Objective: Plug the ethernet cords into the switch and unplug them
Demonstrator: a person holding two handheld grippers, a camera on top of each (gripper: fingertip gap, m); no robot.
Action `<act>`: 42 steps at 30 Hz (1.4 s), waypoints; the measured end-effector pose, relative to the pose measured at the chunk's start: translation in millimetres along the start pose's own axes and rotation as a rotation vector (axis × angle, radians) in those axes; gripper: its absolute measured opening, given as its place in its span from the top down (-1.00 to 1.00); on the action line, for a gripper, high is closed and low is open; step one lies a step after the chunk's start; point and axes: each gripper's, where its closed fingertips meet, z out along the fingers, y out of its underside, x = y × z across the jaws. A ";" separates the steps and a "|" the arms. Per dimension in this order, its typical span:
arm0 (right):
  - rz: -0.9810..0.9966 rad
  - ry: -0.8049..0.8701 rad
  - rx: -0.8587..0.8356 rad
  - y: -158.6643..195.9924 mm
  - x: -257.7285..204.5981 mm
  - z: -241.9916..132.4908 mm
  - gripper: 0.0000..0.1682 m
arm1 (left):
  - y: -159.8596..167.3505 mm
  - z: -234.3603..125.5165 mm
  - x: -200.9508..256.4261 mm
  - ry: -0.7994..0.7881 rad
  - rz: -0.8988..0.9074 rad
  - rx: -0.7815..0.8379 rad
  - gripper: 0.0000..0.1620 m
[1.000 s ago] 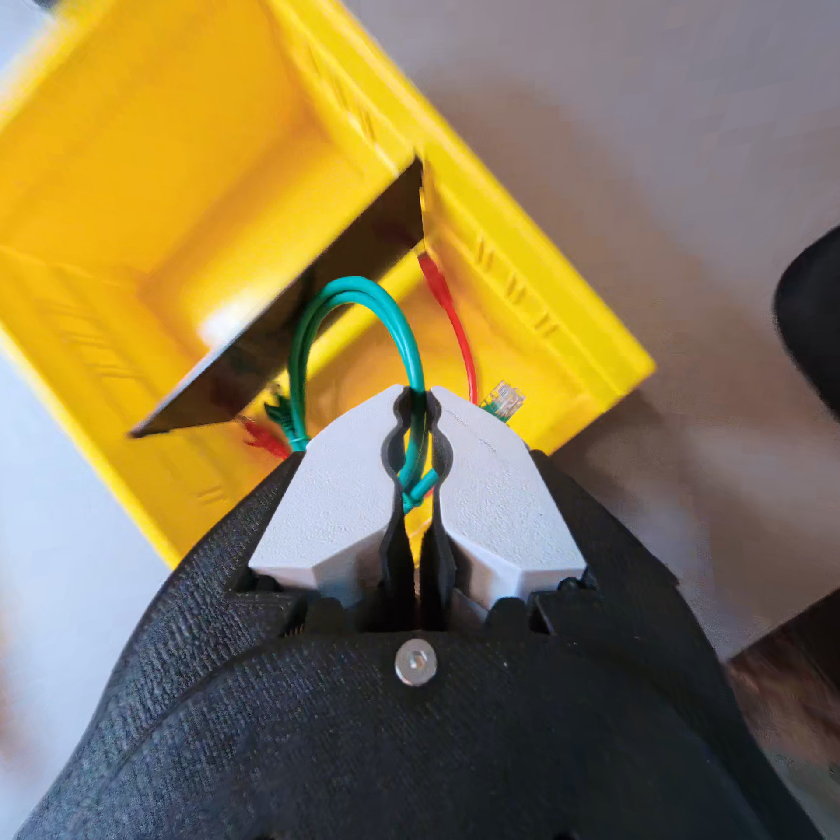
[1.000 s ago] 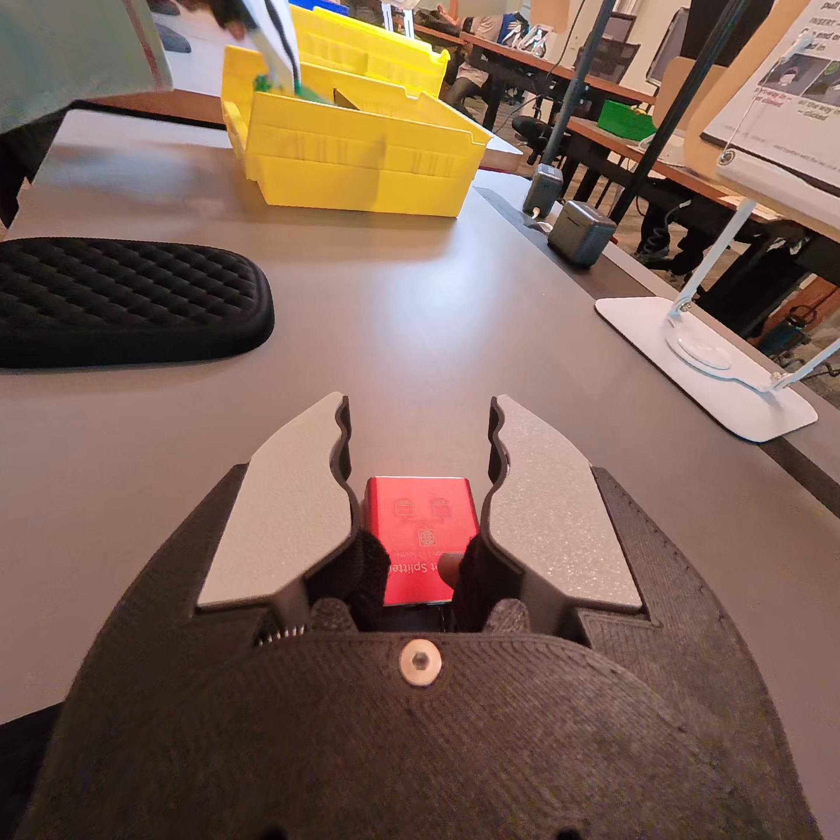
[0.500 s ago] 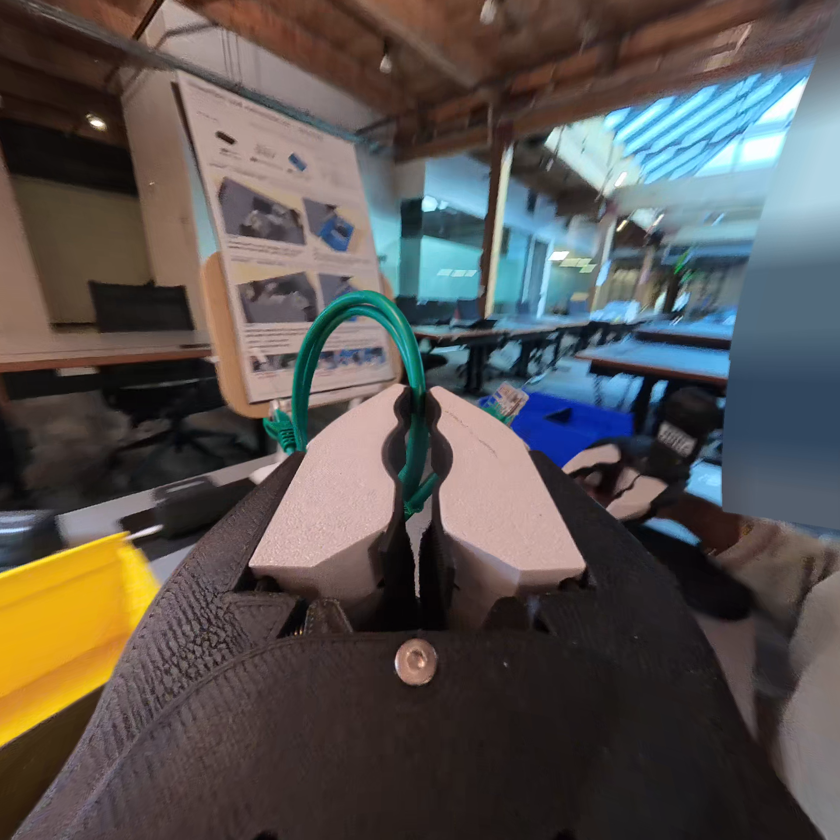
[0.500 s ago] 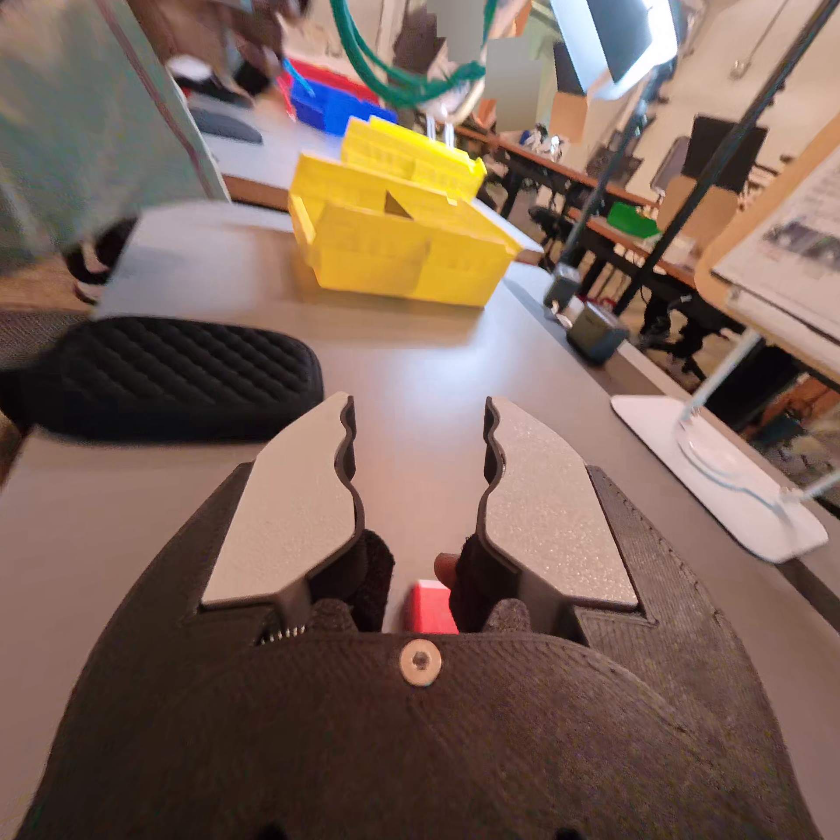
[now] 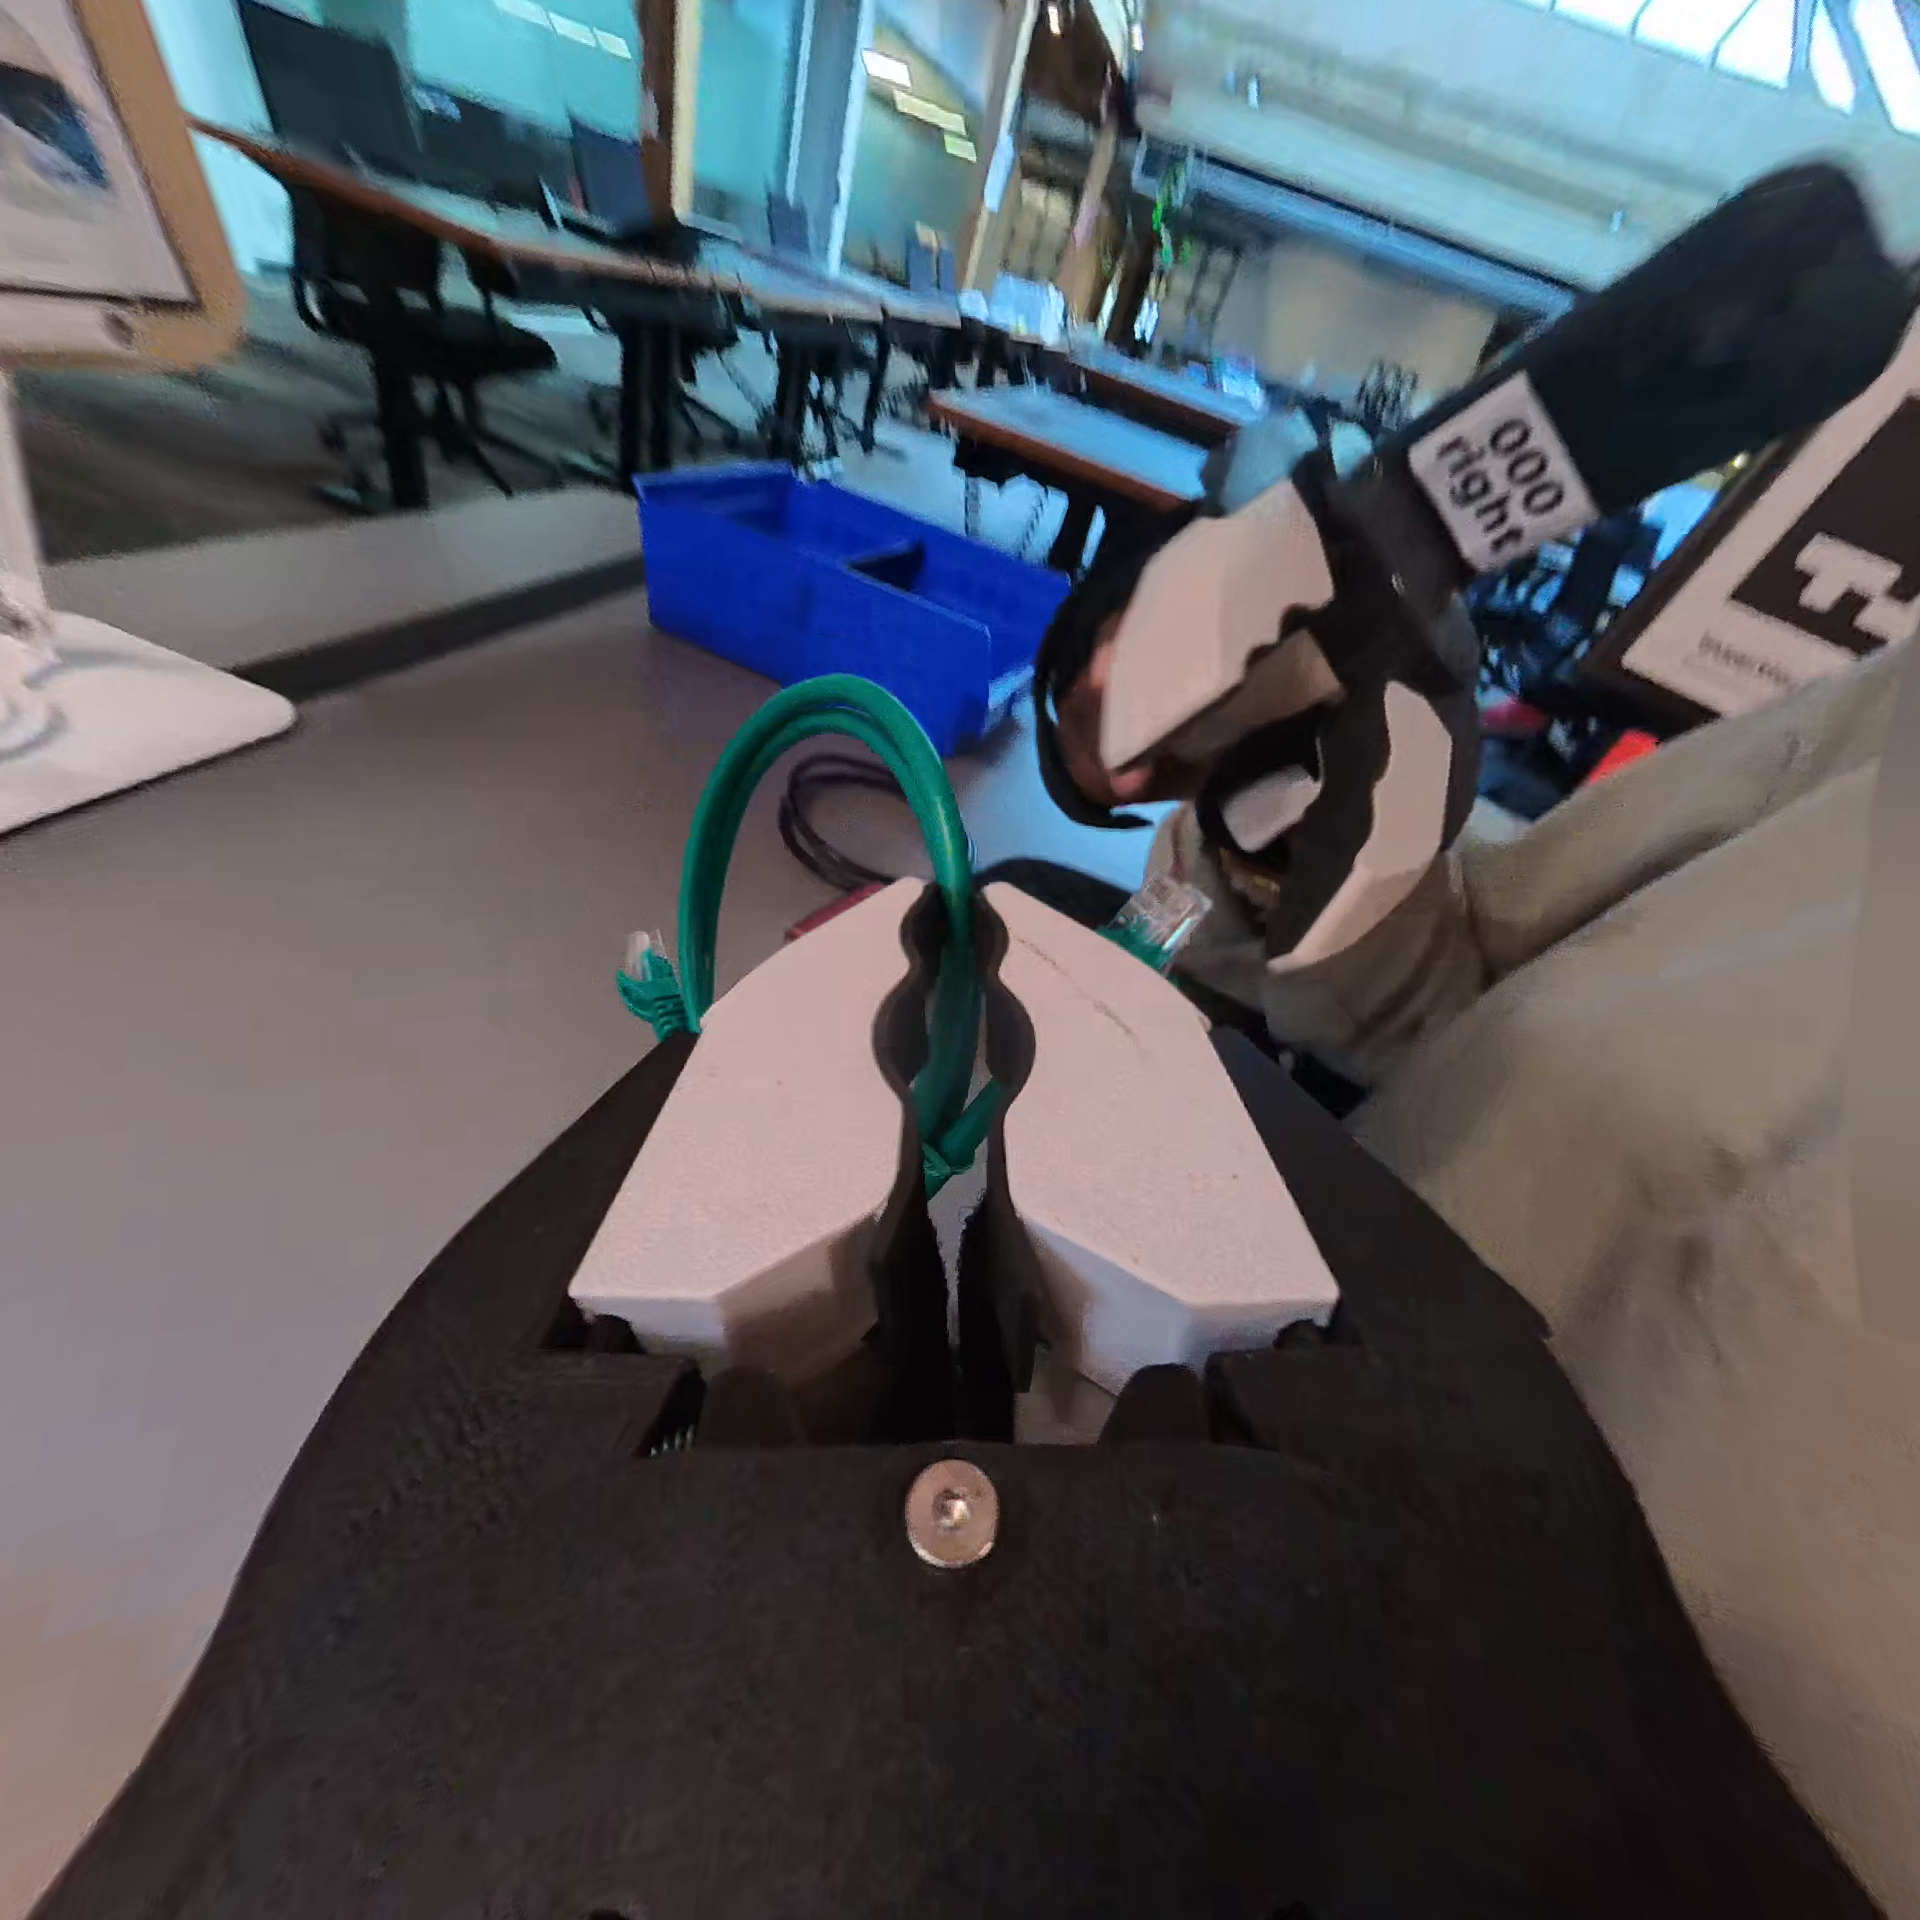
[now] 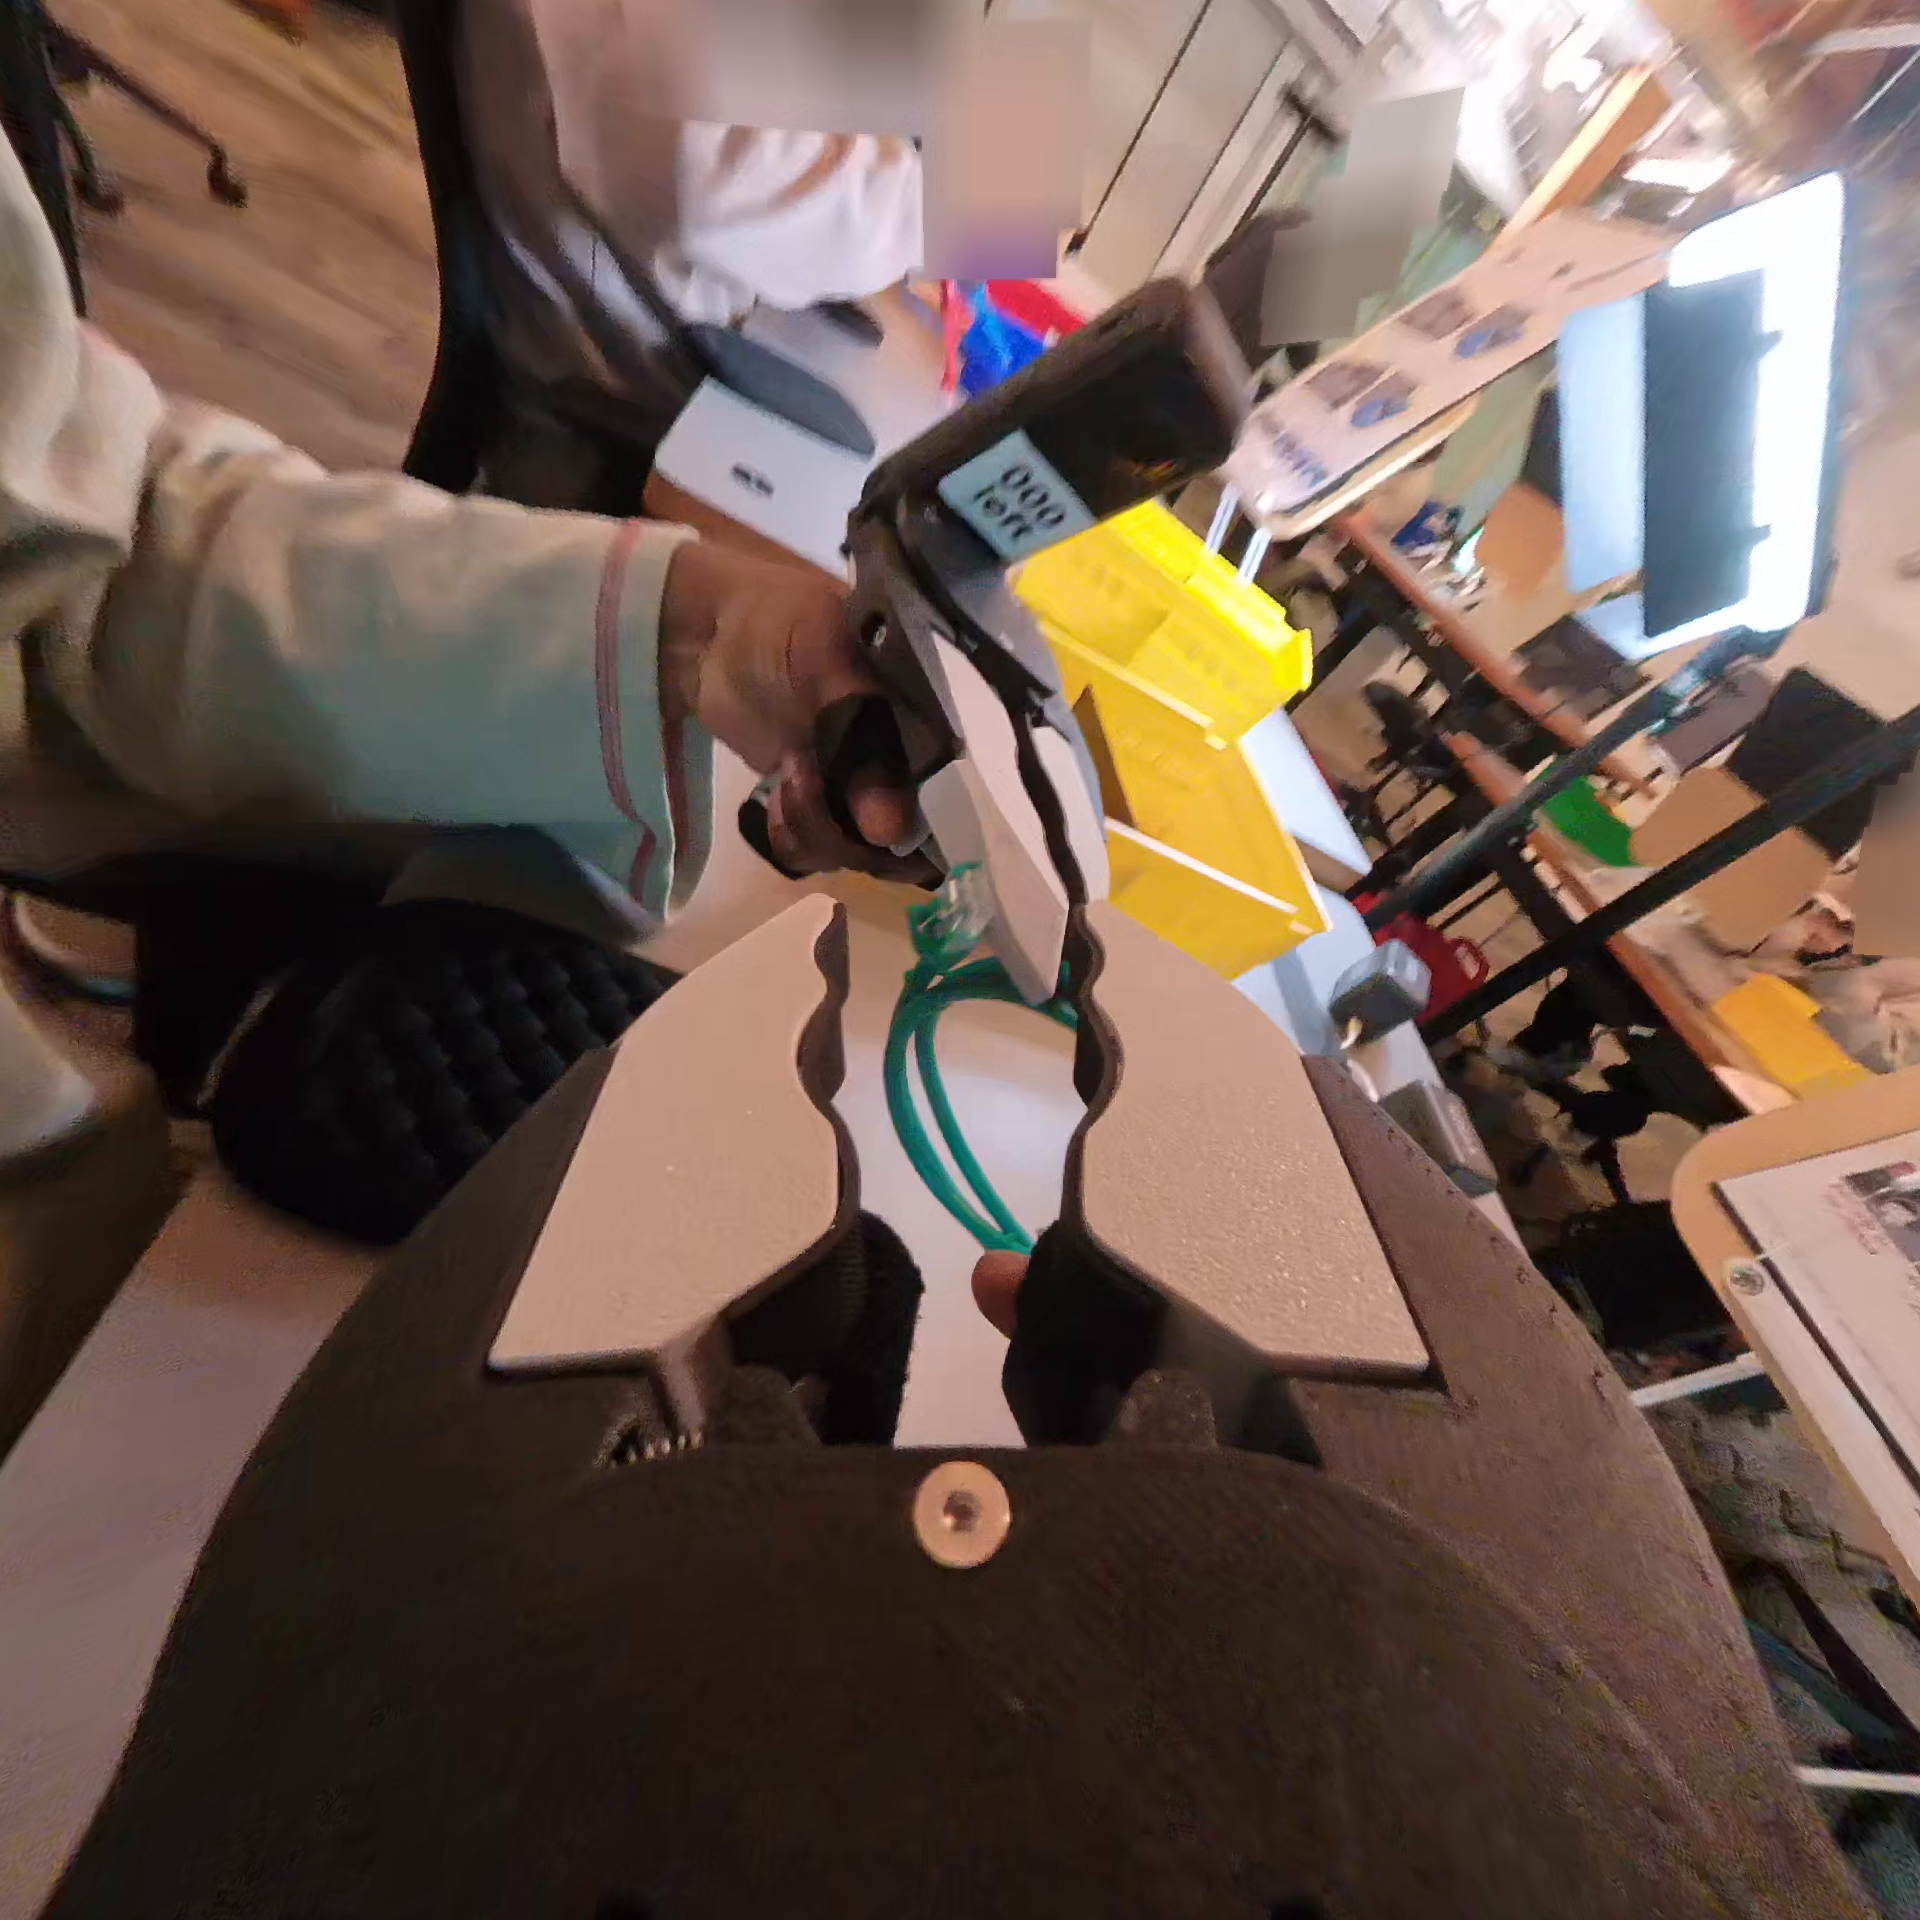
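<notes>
The left claw is nearly closed, pinching the green cord between its grey fingers; the cord loops up ahead of the fingertips, with one clear plug sticking out just right of the claw and the other at its left. The right claw is wide open and holds nothing; between its fingers the cord hangs from the left claw, close ahead, above the grey desk. A second ago the left claw held the same cord down inside the yellow bin; half a second ago it had lifted clear, and now it is above the desk, facing the right claw. The right claw sat over the red switch a second ago; the switch has since left its view, and in the left view only a red edge shows behind the fingertip, too little to identify. A black pad lies at the left and a blue bin farther back.
</notes>
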 end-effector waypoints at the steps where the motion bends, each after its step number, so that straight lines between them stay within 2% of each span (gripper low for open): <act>1: -0.010 -0.015 -0.048 7.6 -1.3 6.6 0.48 | 4.4 4.8 1.1 0.002 0.014 -0.034 0.93; 2: -0.027 -0.033 -0.099 15.7 -4.4 12.0 0.50 | 7.4 8.3 1.0 -0.003 0.029 -0.060 0.93; 6: -0.085 -0.027 -0.166 28.5 -10.4 16.9 0.86 | 11.6 12.2 -3.8 -0.032 0.067 -0.106 0.93; 9: -0.058 -0.010 -0.161 29.7 -8.2 13.5 0.88 | 5.6 12.2 -3.3 -0.021 0.116 -0.079 0.92; 10: -0.028 0.003 -0.139 27.8 -5.3 11.4 0.88 | -0.7 11.1 -4.6 -0.036 0.157 -0.041 0.85; 12: 0.085 0.057 -0.092 28.0 8.3 4.6 0.88 | -19.7 3.2 -9.4 -0.116 0.268 0.061 0.46; 13: 0.170 0.088 -0.055 29.3 17.0 0.0 0.88 | -27.9 -2.1 -10.1 -0.168 0.352 0.101 0.33; 16: 0.596 0.148 0.143 34.8 43.0 -12.8 0.89 | -34.7 -5.5 -2.4 -0.344 0.728 0.127 0.29; 18: 0.911 0.119 0.295 41.6 51.6 -16.6 0.89 | -19.2 9.2 1.3 -0.417 0.917 0.021 0.34; 21: 1.254 0.020 0.441 51.9 49.6 -14.6 0.89 | -1.5 24.6 -2.0 -0.477 1.058 -0.104 0.53; 23: 1.376 -0.040 0.462 57.7 41.5 -10.3 0.89 | 2.9 24.9 -8.5 -0.493 1.065 -0.148 0.60; 27: 1.484 -0.094 0.485 63.4 33.0 -8.2 0.89 | 17.5 25.5 -9.4 -0.418 0.989 -0.231 0.82; 32: 1.546 -0.125 0.497 66.5 29.5 -9.9 0.89 | 20.0 26.0 -11.5 -0.408 0.955 -0.238 0.82; 39: 1.541 -0.113 0.483 69.6 30.0 -12.6 0.89 | 22.3 31.2 -12.1 -0.393 0.977 -0.272 0.87; 42: 1.402 -0.125 0.447 64.0 27.4 -18.9 0.87 | 21.1 33.8 -7.1 -0.356 0.923 -0.226 0.87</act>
